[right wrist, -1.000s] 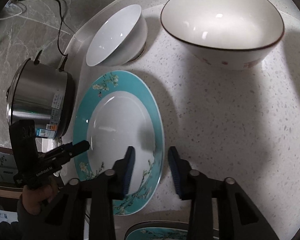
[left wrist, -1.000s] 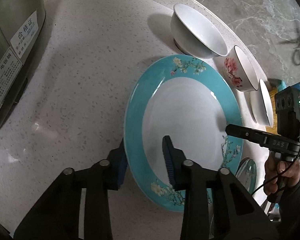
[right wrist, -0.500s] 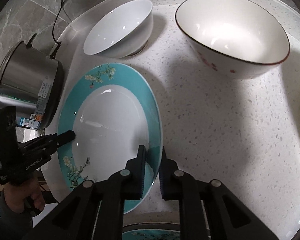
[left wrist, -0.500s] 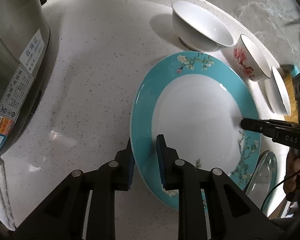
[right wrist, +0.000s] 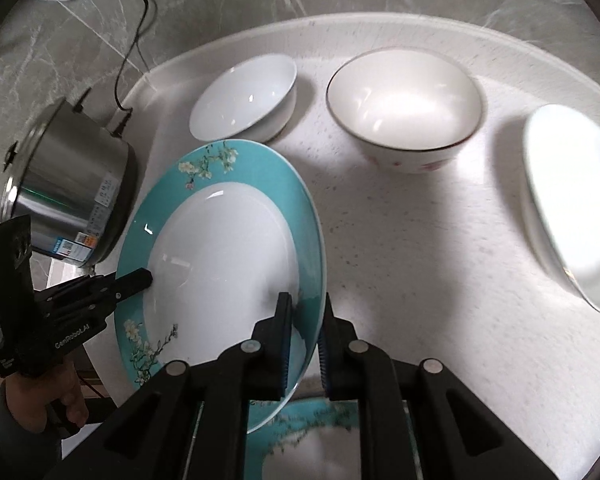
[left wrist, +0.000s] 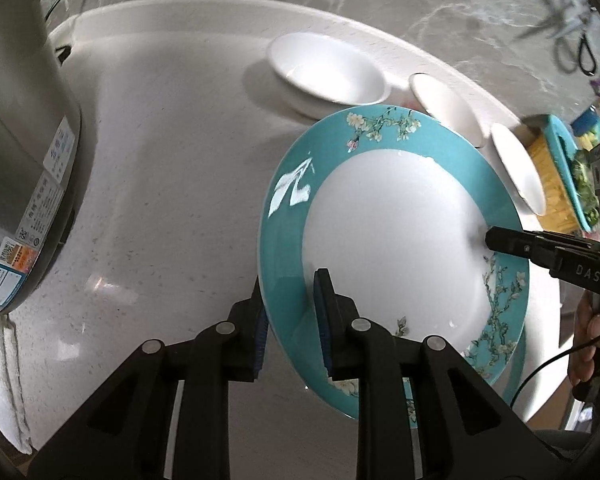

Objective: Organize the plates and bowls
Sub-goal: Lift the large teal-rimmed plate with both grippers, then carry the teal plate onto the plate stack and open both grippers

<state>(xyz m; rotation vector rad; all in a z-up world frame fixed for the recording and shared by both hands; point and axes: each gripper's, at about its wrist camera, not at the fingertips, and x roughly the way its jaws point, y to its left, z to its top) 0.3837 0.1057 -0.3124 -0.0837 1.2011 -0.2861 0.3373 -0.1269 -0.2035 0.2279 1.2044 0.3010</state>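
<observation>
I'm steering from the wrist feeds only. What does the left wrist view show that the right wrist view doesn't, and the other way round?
Only the left wrist view shows the yellow and teal clutter past the counter's edge.

Only the right wrist view shows a second teal plate lying below the lifted one, and the cooker's power cord.

Both show the teal plate, pinched at opposite rims by the left gripper and right gripper, the three bowls behind it, and the steel cooker.
</observation>
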